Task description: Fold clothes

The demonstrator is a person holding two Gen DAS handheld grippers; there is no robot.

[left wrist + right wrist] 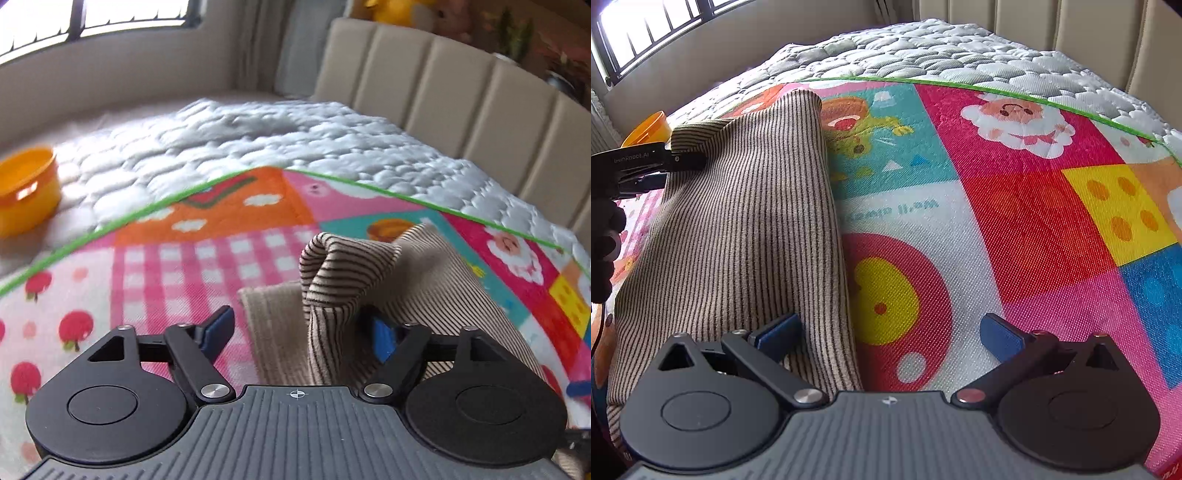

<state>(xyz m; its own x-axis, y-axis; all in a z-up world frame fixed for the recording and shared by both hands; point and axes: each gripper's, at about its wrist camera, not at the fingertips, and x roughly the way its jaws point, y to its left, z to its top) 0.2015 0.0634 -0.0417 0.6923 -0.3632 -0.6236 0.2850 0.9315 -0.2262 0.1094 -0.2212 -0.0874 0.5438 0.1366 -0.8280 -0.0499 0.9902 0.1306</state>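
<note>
Left wrist view: the left gripper [299,328] stood with jaws spread wide, a raised fold of the striped garment [343,273] draped between them, gripped by neither pad. The garment lay on the play mat [177,258], well inside its green far edge. Risk, as judged: the unheld fold could slump and lose its crease.

Right wrist view: the right gripper [890,332] was released, straddling the striped garment's right edge. Closing there might pinch the mat too.
</note>
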